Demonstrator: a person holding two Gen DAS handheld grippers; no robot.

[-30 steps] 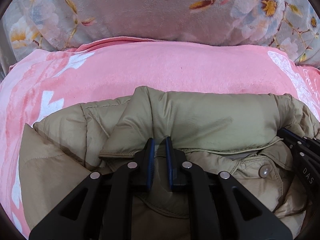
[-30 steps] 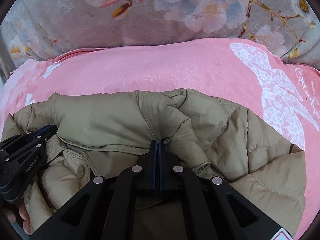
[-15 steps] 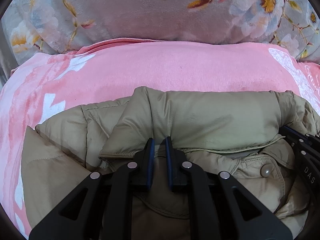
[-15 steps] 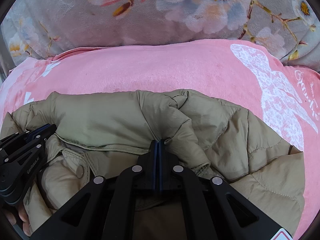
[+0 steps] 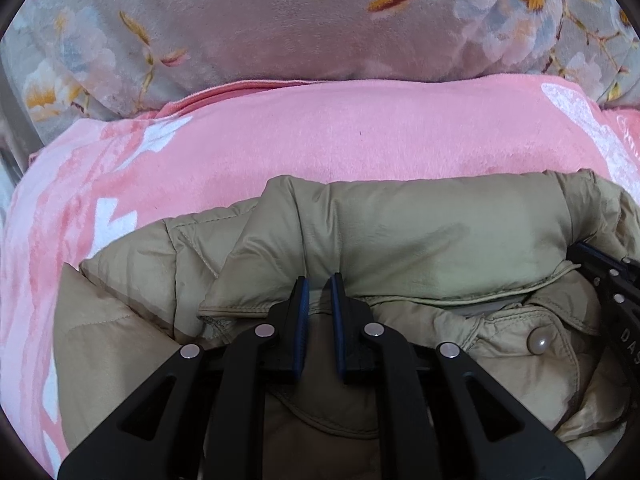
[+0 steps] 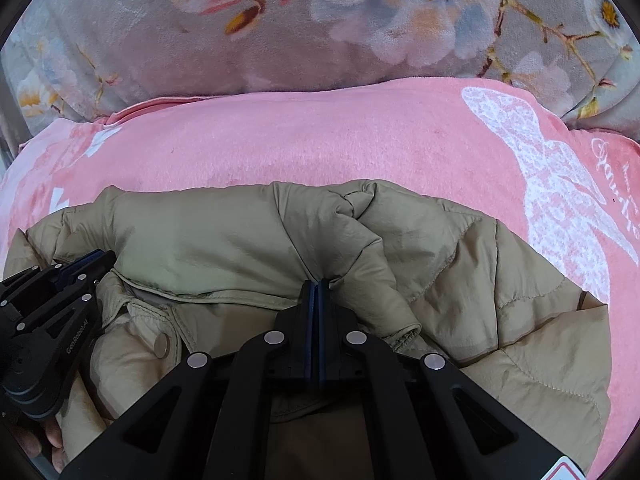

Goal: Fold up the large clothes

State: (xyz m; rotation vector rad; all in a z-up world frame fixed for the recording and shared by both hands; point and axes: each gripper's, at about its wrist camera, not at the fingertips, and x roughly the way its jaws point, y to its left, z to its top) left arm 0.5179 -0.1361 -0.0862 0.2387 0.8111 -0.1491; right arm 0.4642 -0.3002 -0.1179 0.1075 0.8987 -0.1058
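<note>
Right hand-held gripper [image 6: 318,286] pinches jacket [image 6: 224,240] (hem hidden).

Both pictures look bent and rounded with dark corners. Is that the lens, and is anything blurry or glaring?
Left wrist view: fisheye bows the pink blanket into a curve, corners go black; the khaki jacket is sharp, with a soft sheen, no harsh glare. Right wrist view: same curving; floral fabric slightly soft, light even, shadows faint.
</note>
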